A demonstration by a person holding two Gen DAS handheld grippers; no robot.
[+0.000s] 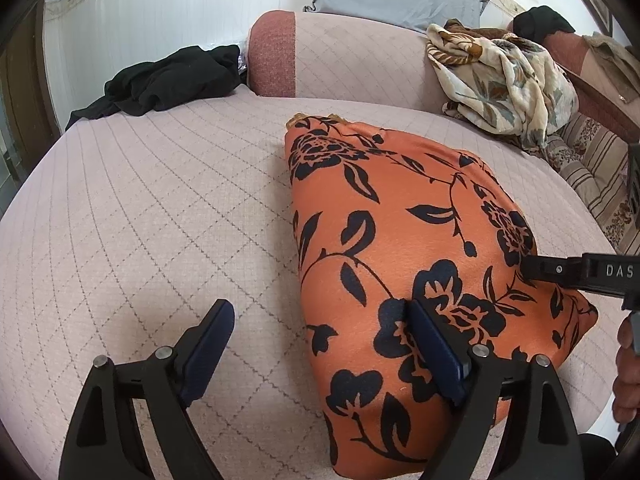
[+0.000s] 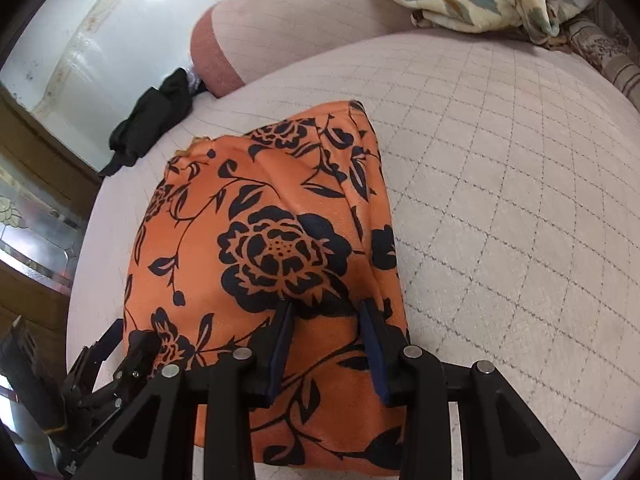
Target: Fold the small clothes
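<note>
An orange garment with a dark floral print (image 1: 400,248) lies folded flat on the pale quilted bed cover (image 1: 160,220); it also shows in the right wrist view (image 2: 260,240). My left gripper (image 1: 320,312) is open wide, one finger over the bare cover and the other over the garment's left part. My right gripper (image 2: 326,308) is open, both fingers low over the garment's near right part, holding nothing. The right gripper's finger also shows in the left wrist view (image 1: 560,270) at the garment's right edge. The left gripper shows in the right wrist view (image 2: 120,364) at the lower left.
A black garment (image 1: 168,80) lies crumpled at the bed's far left. A pink bolster (image 1: 340,56) runs along the back. A cream floral cloth (image 1: 504,80) is heaped at the back right. A striped floral cover (image 1: 592,172) lies on the right.
</note>
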